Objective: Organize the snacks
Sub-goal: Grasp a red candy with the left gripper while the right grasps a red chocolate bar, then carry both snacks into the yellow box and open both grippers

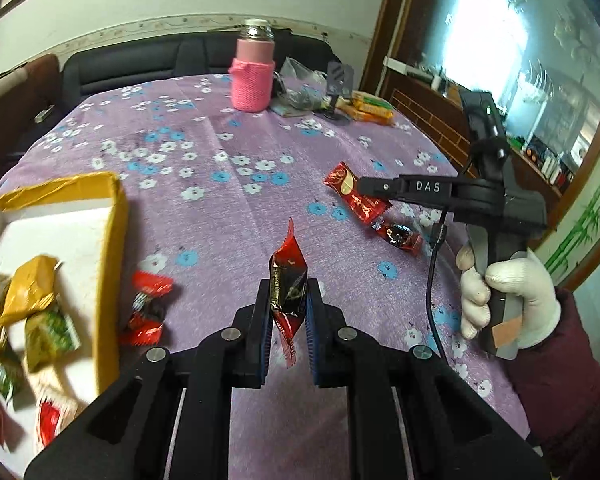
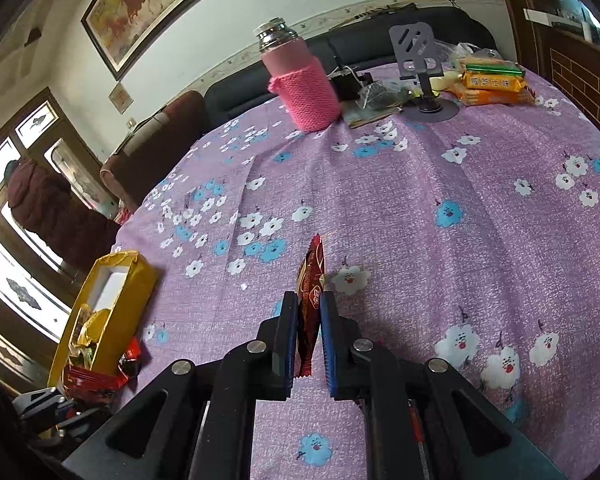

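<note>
**Mia:** What is closest?

**Ben:** The left gripper. Its two fingers squeeze a red and black candy, and the candy stands up on its end above the purple cloth. The right gripper pinches a thin red snack packet the same way, with the packet's edge pointing up.

**Mia:** Is there room to move?

**Ben:** Yes. In front of both grippers the cloth is bare, all the way to the far things. The table's round edge drops off close on the left, and a dark sofa sits behind the far edge.

**Mia:** What is just beside them?

**Ben:** On the left is a yellow box with its top open. It sits right by the table's edge. Inside are yellow and green snack packs and some red ones, piled at the near end. The far end of the box shows white floor. Red candies lie on the cloth, touching the box's outside wall.

**Mia:** And on the right?

**Ben:** One more wrapped candy lies on the cloth under the right gripper.

**Mia:** And far away?

**Ben:** A bottle in a pink knitted cover, a clear bag, a gray phone stand, and orange cracker packs near the far right edge.
</note>
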A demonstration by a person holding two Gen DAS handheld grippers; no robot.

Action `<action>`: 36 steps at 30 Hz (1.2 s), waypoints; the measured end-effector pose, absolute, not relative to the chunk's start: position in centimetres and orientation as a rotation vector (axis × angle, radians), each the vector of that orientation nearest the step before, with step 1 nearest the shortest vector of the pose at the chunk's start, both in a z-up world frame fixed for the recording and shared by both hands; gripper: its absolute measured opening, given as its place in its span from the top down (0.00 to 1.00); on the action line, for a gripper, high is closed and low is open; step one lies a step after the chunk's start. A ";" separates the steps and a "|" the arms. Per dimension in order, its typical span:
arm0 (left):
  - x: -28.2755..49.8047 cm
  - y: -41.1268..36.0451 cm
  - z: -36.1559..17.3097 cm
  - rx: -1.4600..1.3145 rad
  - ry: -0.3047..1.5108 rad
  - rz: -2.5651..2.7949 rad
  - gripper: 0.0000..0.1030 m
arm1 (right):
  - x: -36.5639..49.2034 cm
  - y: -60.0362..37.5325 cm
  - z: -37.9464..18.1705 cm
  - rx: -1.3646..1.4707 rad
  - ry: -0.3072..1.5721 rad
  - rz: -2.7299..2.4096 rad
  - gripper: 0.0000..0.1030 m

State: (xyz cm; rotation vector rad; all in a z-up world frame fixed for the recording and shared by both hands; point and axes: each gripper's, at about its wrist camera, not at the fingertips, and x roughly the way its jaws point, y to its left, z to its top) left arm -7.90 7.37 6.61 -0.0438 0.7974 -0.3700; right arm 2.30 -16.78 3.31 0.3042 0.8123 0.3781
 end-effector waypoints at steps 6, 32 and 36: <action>-10.1 10.1 7.2 -0.078 0.781 -0.294 0.88 | 1.0 -15.2 3.2 0.279 0.821 0.392 0.88; -17.0 22.1 7.7 -0.221 0.660 -0.017 0.88 | -11.3 -1.8 9.7 0.224 0.772 0.729 0.92; -17.3 23.7 7.2 -0.258 0.657 0.000 0.88 | -12.0 1.4 9.2 0.168 0.794 0.758 0.93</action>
